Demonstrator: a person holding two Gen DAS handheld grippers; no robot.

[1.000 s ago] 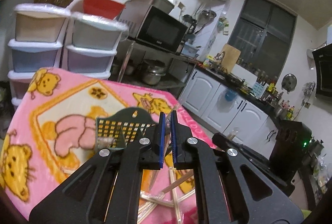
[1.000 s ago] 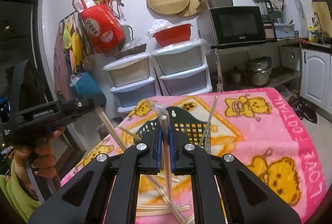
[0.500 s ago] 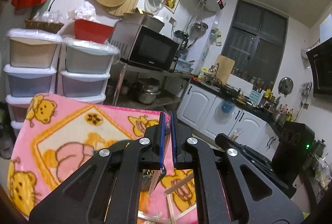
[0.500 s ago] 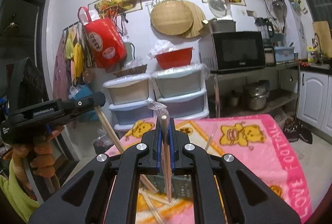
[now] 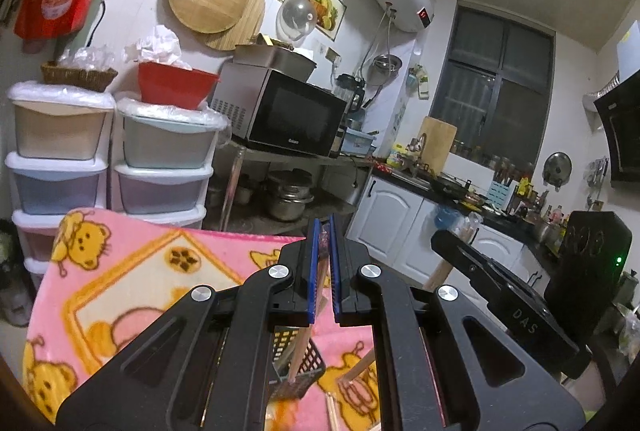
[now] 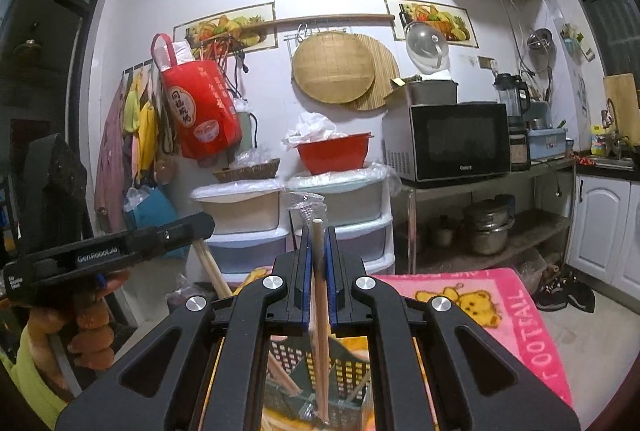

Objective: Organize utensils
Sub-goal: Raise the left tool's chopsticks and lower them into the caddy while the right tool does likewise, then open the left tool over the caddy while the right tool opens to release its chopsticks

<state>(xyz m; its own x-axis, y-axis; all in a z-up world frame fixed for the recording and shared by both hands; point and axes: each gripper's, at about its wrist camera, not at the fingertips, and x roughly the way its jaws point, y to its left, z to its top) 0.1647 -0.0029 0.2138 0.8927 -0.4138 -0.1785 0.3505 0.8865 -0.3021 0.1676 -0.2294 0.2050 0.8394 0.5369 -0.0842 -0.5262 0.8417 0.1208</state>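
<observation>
My right gripper (image 6: 318, 231) is shut on a wrapped wooden chopstick (image 6: 320, 331) that hangs upright, its lower end inside the dark perforated utensil basket (image 6: 352, 379) below. My left gripper (image 5: 324, 227) is shut on another wooden chopstick (image 5: 305, 343) whose lower end reaches into the same basket (image 5: 298, 371). The left gripper also shows at the left of the right wrist view (image 6: 120, 251), with its chopstick (image 6: 210, 265) slanting down. The right gripper body shows in the left wrist view (image 5: 500, 295). Loose chopsticks (image 5: 356, 371) lie on the blanket beside the basket.
A pink cartoon-bear blanket (image 5: 120, 271) covers the table. Stacked plastic drawers (image 5: 160, 151) stand behind it. A metal rack with a microwave (image 5: 288, 119) and pots stands behind to the right. White cabinets (image 5: 400, 219) line the right side.
Both grippers have risen and tilted up over the second. The basket has dropped from the middle of each view to under the fingers, with both chopsticks now hanging into it.
</observation>
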